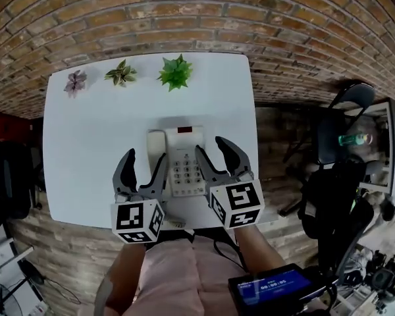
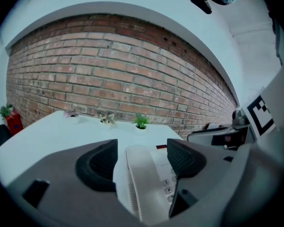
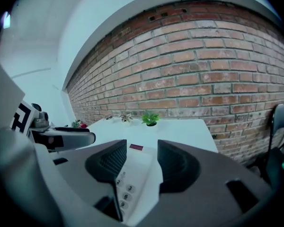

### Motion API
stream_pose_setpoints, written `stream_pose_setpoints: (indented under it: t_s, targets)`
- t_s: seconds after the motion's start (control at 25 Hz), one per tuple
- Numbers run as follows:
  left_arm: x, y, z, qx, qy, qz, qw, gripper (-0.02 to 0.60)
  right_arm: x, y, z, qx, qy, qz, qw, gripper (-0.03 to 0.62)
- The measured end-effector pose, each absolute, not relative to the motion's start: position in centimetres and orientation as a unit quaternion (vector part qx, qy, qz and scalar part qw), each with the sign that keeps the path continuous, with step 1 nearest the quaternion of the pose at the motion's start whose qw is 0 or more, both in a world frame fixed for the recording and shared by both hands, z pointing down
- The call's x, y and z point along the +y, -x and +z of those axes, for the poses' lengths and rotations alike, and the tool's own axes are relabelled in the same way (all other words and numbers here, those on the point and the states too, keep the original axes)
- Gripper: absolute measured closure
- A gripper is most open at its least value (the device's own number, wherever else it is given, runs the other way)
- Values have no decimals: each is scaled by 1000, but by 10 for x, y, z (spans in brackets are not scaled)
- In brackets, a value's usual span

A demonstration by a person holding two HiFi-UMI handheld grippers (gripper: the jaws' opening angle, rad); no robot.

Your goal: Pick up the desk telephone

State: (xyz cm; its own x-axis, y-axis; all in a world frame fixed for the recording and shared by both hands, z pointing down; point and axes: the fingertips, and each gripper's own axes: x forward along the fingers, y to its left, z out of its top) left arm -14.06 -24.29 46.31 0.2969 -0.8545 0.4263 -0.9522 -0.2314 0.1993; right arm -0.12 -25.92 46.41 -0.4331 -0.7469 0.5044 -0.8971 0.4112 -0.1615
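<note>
The white desk telephone (image 1: 184,157) lies in the middle of the white table (image 1: 85,143), its handset (image 1: 156,147) resting in the cradle on its left side. My left gripper (image 1: 143,166) is open and straddles the handset (image 2: 142,183); a gap shows beside the left pad. My right gripper (image 1: 219,155) is open too, its jaws either side of the phone's right edge, with the left jaw above the keypad (image 3: 125,186). The phone's small red display (image 3: 136,147) shows beyond the right jaws. Both grippers hover low over the phone's near end.
Three small potted plants (image 1: 75,81) (image 1: 122,73) (image 1: 175,72) stand in a row along the table's far edge, against a brick wall. A black chair (image 1: 345,120) and cluttered equipment sit to the right of the table. A device with a blue screen (image 1: 273,285) is by the person's lap.
</note>
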Motion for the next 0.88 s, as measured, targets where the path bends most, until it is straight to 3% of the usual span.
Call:
stream_pose_setpoints:
  t_s: [0.64,0.88]
  targets:
    - [-252,123,542,-512,-780,124,338,199,-254,13,545,-801,-467,291,236,319]
    - [-246,113,561,-458,-761,89,451,196,-254,14,552,-800,-439,347,214,315]
